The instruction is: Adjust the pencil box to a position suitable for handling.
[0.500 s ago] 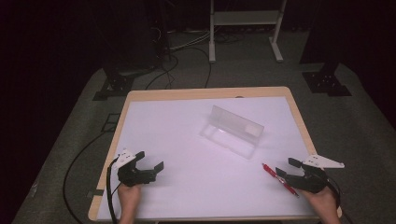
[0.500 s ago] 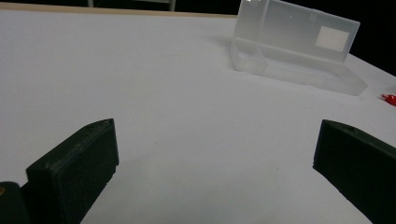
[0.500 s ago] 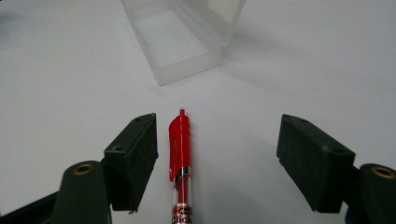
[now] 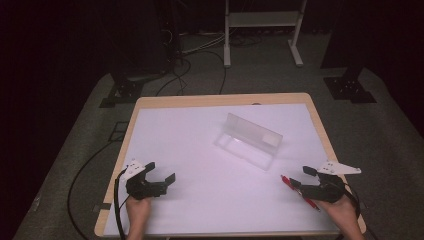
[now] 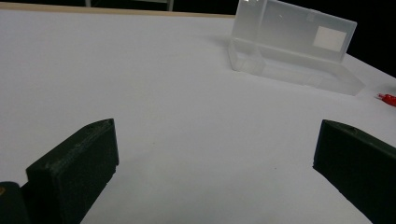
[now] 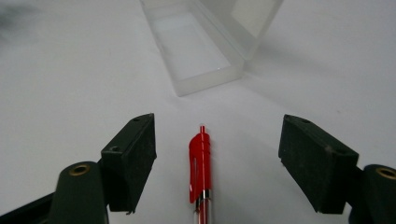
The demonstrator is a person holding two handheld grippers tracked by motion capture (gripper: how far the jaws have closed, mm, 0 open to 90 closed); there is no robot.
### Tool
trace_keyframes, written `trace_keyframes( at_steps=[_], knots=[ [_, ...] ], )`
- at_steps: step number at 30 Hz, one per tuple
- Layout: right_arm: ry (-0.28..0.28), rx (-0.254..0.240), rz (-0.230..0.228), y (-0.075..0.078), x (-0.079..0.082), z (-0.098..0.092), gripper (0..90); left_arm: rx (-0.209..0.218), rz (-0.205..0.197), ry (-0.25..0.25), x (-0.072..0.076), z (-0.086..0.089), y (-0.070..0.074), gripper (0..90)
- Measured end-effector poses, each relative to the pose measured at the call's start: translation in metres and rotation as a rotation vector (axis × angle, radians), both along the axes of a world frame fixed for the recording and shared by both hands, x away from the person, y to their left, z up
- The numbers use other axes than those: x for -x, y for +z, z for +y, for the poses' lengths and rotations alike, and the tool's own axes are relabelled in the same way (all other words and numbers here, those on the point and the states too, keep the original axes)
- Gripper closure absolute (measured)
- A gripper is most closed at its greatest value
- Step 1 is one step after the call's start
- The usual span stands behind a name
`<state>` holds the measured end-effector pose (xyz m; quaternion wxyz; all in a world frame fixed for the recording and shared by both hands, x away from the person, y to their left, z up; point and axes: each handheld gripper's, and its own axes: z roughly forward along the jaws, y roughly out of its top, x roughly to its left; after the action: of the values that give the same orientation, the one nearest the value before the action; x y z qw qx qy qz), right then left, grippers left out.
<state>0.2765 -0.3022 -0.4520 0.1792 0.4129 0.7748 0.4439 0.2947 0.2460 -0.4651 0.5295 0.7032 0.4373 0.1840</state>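
Little has moved since the earlier frame. Near the tabletop's (image 4: 170, 120) right front corner, our right gripper (image 6: 217, 154) stands wide astride the red pen (image 6: 200, 161), not yet gripped. Our left gripper (image 5: 212, 163) hovers wide and empty by the left front corner. Farther back, toward the centre, the open clear case (image 4: 250, 140) awaits; pickup and placing remain.
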Motion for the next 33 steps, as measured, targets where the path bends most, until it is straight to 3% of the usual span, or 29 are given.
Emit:
trace_keyframes(
  at_steps=[8, 21, 33],
  knots=[
    [0.039, 0.016, -0.037, 0.012, -0.005, 0.012, 26.8, -0.003, -0.002, -0.001, 0.0, 0.0, 0.0, 0.0],
    [0.101, 0.044, -0.054, 0.03, -0.012, 0.033, 26.8, -0.003, -0.003, -0.001, 0.0, 0.0, 0.0, 0.0],
    [0.14, 0.052, -0.083, 0.035, -0.019, 0.048, 25.7, 0.001, -0.002, 0.003, 0.0, 0.0, 0.0, 0.0]
  ],
)
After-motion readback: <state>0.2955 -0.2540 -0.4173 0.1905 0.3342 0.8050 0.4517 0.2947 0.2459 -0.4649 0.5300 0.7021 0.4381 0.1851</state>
